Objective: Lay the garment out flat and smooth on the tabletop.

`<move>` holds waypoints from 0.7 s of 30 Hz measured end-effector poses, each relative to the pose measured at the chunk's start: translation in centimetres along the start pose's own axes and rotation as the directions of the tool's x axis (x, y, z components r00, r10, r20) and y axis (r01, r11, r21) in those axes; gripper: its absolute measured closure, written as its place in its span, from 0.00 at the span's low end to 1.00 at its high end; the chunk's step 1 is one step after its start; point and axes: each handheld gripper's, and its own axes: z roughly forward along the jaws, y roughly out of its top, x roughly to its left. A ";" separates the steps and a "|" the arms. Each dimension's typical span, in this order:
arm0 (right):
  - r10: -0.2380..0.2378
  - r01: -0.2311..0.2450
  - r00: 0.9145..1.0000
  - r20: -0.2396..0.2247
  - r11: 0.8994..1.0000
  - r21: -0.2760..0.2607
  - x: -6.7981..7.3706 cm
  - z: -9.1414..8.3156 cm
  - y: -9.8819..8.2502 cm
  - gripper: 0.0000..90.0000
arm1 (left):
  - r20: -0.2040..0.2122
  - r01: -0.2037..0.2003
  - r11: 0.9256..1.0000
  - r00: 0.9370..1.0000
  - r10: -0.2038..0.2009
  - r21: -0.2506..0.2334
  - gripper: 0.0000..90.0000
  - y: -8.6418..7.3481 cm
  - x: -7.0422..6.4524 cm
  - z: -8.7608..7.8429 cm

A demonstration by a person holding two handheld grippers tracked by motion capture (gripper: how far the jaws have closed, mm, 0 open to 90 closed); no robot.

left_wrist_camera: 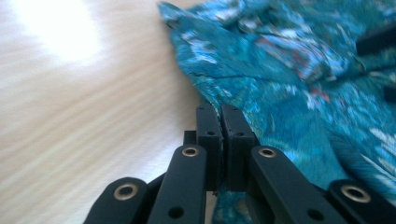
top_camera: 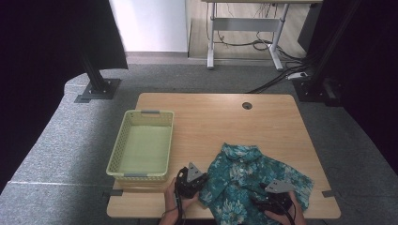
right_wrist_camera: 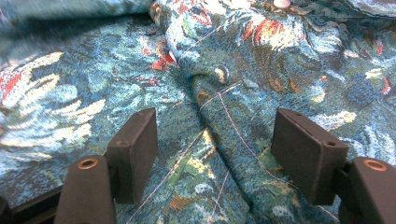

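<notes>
A teal shirt with a flower print point(top_camera: 244, 176) lies crumpled on the near right part of the wooden table point(top_camera: 220, 117). My left gripper point(top_camera: 202, 186) is at the shirt's left edge. In the left gripper view its jaws point(left_wrist_camera: 220, 119) stand pressed together, with the hem of the shirt point(left_wrist_camera: 289, 79) pinched between them. My right gripper point(top_camera: 260, 196) rests over the shirt's lower right part. In the right gripper view that gripper point(right_wrist_camera: 215, 140) is open, and a raised fold of the shirt point(right_wrist_camera: 224, 112) runs between the pads without touching them.
A pale green plastic basket point(top_camera: 115, 154) stands on the table's left side, close to the left hand. A round cable hole point(top_camera: 247, 105) sits near the far edge. Grey carpet surrounds the table, and a desk frame with cables stands farther back.
</notes>
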 end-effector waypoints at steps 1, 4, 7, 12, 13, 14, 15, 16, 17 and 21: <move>0.000 0.000 1.000 -0.001 1.000 0.000 0.0 0.0 0.0 0.34 | -0.001 0.008 1.000 1.000 -0.008 -0.008 0.97 0.1 0.3 -0.2; -0.003 0.003 1.000 -0.003 1.000 0.001 -0.1 0.0 0.0 0.34 | -0.001 0.035 0.999 0.999 -0.035 -0.027 0.97 0.3 1.0 -0.8; -0.005 0.005 1.000 -0.005 1.000 0.001 -0.1 -0.1 0.0 0.34 | -0.008 0.044 0.999 0.999 -0.045 -0.030 0.97 0.5 1.4 -1.1; -0.008 0.008 1.000 -0.012 1.000 0.006 -0.2 -0.2 -0.1 0.34 | -0.007 0.062 0.998 0.998 -0.062 0.004 0.97 0.8 1.7 -0.6; -0.009 0.009 1.000 -0.014 1.000 0.007 -0.3 -0.2 -0.1 0.34 | -0.006 0.066 0.998 0.998 -0.066 0.014 0.96 0.7 1.7 -0.4; -0.009 0.009 1.000 -0.013 1.000 0.009 -0.4 -0.3 -0.1 0.34 | -0.003 0.069 0.997 0.998 -0.069 0.029 0.96 0.6 1.7 -0.2; -0.009 0.009 1.000 -0.013 1.000 0.008 -0.4 -0.3 -0.2 0.34 | -0.003 0.070 0.997 0.998 -0.070 0.041 0.95 0.4 1.7 0.1; -0.009 0.009 1.000 -0.013 1.000 0.008 -0.4 -0.3 -0.2 0.34 | -0.003 0.070 0.997 0.998 -0.070 0.041 0.94 0.4 1.7 0.1; -0.007 0.007 1.000 -0.011 1.000 0.008 -0.4 -0.3 -0.2 0.34 | -0.001 0.073 0.996 0.997 -0.073 0.054 0.94 0.2 1.8 0.4; -0.004 0.004 1.000 -0.008 1.000 0.007 -0.5 -0.4 -0.2 0.34 | 0.015 0.088 0.993 0.996 -0.090 0.078 0.91 -0.1 1.9 0.9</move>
